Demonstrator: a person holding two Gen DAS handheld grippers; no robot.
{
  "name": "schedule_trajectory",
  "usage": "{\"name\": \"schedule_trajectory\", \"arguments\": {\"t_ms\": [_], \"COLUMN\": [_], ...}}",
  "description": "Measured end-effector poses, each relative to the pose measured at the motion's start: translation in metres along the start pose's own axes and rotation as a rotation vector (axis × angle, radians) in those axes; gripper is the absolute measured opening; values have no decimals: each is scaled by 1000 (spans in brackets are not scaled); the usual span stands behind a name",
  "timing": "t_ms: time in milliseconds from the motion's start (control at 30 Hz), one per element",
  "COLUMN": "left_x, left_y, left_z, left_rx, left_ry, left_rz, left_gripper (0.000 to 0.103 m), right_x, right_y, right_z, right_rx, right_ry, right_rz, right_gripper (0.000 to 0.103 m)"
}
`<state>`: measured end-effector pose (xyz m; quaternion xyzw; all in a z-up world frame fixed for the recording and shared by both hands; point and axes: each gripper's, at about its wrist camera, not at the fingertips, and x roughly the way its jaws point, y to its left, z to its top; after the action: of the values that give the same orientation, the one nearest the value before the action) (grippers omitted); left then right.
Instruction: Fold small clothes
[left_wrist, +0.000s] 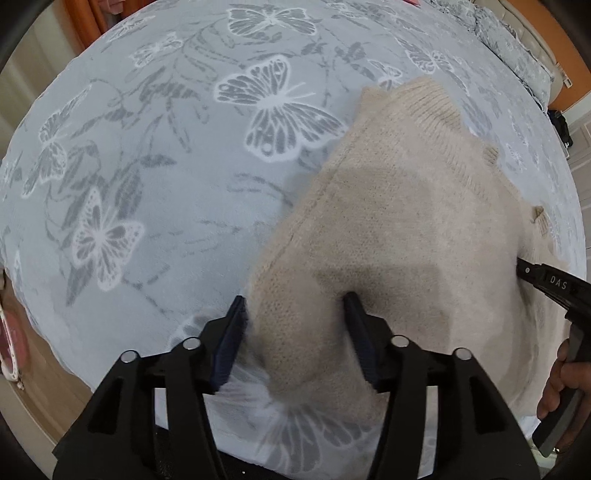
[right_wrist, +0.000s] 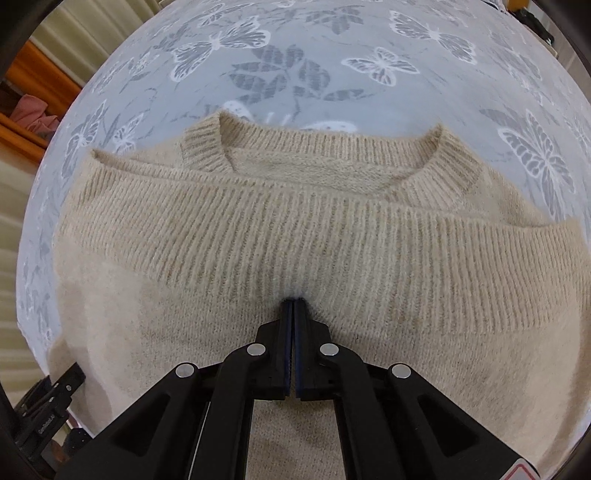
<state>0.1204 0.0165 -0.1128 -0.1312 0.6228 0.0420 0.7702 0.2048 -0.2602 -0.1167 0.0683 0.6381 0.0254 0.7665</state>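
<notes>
Spread apart, the left tool (left_wrist: 295, 314) straddles the beige sweater's (left_wrist: 406, 221) corner on the bed (left_wrist: 147, 147); the right tool (right_wrist: 294, 304), pressed together, pinches its ribbed hem, which could drag the fold askew.

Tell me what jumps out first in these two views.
A beige sweater fills both views, lying on a grey butterfly-print blanket. The right hand-held gripper is shut, tips at the ribbed band below the collar. The left hand-held gripper stands open around the sweater's near left corner.
</notes>
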Motion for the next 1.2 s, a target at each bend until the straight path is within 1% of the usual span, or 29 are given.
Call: {"name": "schedule_trajectory", "arguments": {"t_ms": [33, 67, 100, 133, 167, 233, 300, 333, 400, 500, 567, 667, 833, 1000, 1067, 1200], "left_x": [1, 1, 1, -1, -3, -13, -29, -38, -62, -91, -99, -103, -106, -119, -123, -127], "left_y": [0, -3, -3, -4, -4, -6, -8, -11, -25, -51, -64, -81, -83, -100, -110, -128], "left_z": [1, 3, 5, 6, 7, 9, 7, 7, 5, 2, 3, 1, -6, -19, -23, -30], "left_rx": [3, 8, 10, 0, -8, -23, -56, -57, -33, 18, 39, 76, 110, 178, 207, 253], "left_ry": [1, 5, 17, 28, 28, 16, -9, -26, -76, -132, -145, -158, -161, -179, -188, -199], "left_rz": [-12, -29, -91, -134, -142, -183, -247, -272, -314, -340, -343, -306, -265, -241, -230, -211], "left_gripper": [52, 46, 25, 18, 16, 13, 12, 12, 12, 11, 12, 11, 11, 11, 11, 11], "right_x": [0, 0, 0, 0, -1, -2, -5, -6, -7, -7, -8, -9, -10, -12, -14, -23], "right_y": [-1, -2, -2, -3, -4, -6, -13, -17, -20, -25, -28, -29, -30, -30, -32, -42], "right_z": [0, 0, -1, -1, -2, -3, -7, -9, -10, -11, -12, -12, -14, -14, -14, -18], "right_rx": [2, 4, 5, 6, 7, 14, 26, 33, 46, 60, 66, 70, 63, 72, 82, 115], "right_ry": [-3, -5, -8, -10, -12, -16, -24, -27, -33, -32, -30, -25, -25, -28, -30, -42], "right_rz": [3, 6, 11, 14, 17, 29, 47, 57, 80, 107, 121, 137, 141, 144, 155, 207], "right_gripper": [0, 0, 0, 0, 0, 0, 0, 0, 0, 0, 0, 0, 0, 0, 0, 0]}}
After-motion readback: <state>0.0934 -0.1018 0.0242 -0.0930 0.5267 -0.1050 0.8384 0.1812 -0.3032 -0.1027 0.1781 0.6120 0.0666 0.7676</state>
